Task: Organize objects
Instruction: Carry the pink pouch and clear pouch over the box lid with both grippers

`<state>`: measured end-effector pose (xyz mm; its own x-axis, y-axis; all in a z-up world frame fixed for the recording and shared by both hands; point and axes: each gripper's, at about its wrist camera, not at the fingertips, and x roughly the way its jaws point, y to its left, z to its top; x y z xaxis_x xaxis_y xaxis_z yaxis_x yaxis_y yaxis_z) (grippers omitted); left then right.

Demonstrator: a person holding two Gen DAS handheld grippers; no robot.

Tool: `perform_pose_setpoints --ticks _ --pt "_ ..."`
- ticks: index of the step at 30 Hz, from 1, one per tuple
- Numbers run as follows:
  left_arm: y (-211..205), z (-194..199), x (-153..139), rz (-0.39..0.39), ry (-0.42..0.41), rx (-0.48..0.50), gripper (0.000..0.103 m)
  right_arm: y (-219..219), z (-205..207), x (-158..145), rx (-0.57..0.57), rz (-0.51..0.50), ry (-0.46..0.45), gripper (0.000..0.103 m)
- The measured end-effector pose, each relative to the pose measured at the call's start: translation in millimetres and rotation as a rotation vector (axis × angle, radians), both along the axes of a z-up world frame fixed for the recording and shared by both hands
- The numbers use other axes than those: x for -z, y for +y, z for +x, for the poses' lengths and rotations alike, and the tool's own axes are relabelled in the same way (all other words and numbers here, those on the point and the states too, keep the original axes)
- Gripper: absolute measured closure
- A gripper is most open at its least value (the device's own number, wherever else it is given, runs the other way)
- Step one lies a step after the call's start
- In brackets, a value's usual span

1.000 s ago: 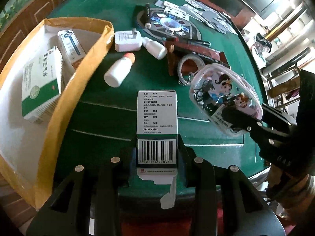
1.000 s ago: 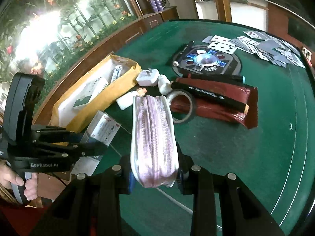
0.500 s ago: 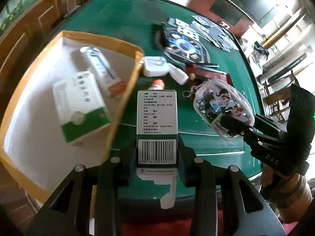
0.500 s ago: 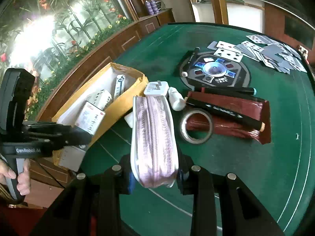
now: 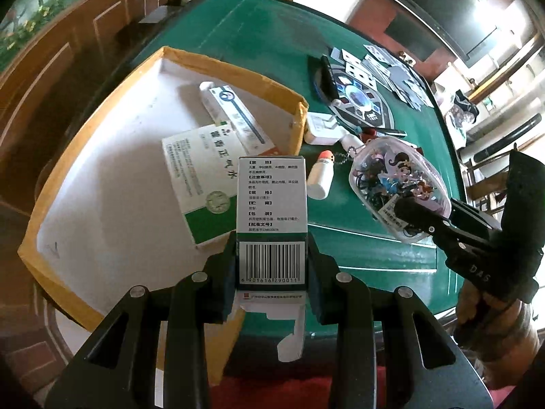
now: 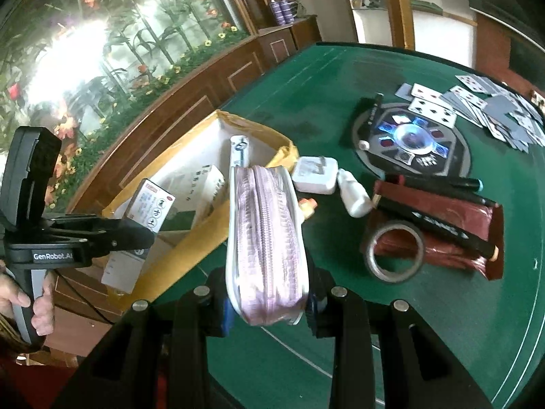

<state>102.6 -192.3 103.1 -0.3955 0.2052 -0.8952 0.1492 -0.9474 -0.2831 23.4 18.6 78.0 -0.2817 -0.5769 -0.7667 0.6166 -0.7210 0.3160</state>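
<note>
My left gripper (image 5: 272, 266) is shut on a small medicine box (image 5: 271, 201) with a barcode, held above the near right edge of the open yellow cardboard box (image 5: 78, 156). Inside that box lie a green-and-white medicine carton (image 5: 201, 177) and a white tube carton (image 5: 231, 116). My right gripper (image 6: 269, 301) is shut on a clear zip pouch (image 6: 265, 238) with cartoon figures, held above the green table just right of the yellow box (image 6: 204, 235). The right wrist view shows the left gripper (image 6: 136, 235) with its medicine box (image 6: 150, 209) over the yellow box.
On the green table (image 6: 442, 323) lie a white charger (image 6: 315, 173), two small white bottles (image 5: 320, 179), a tape roll (image 6: 395, 255), markers on a dark red pouch (image 6: 439, 228), a round black disc (image 6: 408, 143) and scattered playing cards (image 6: 477, 102). Wooden panelling borders the left.
Both grippers moved left with their loads. The medicine box went from over the green felt to over the yellow box's edge; the pouch now hangs closer to the box.
</note>
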Motion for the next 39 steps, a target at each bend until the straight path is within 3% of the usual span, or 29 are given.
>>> perform_pose_setpoints --ticks 13,23,32,39 --pt "-38 15 1 -0.058 -0.006 -0.073 0.069 -44 4 -18 -0.089 -0.024 0.024 0.072" --pt "-74 29 16 -0.199 -0.059 -0.157 0.069 -96 21 -22 -0.189 -0.06 -0.013 0.072" --pt "-98 32 37 -0.212 -0.1 -0.201 0.069 -150 47 -4 -0.299 -0.043 -0.078 0.072" --pt "-102 31 46 -0.199 -0.124 -0.195 0.069 -179 44 31 -0.283 0.055 -0.109 0.072"
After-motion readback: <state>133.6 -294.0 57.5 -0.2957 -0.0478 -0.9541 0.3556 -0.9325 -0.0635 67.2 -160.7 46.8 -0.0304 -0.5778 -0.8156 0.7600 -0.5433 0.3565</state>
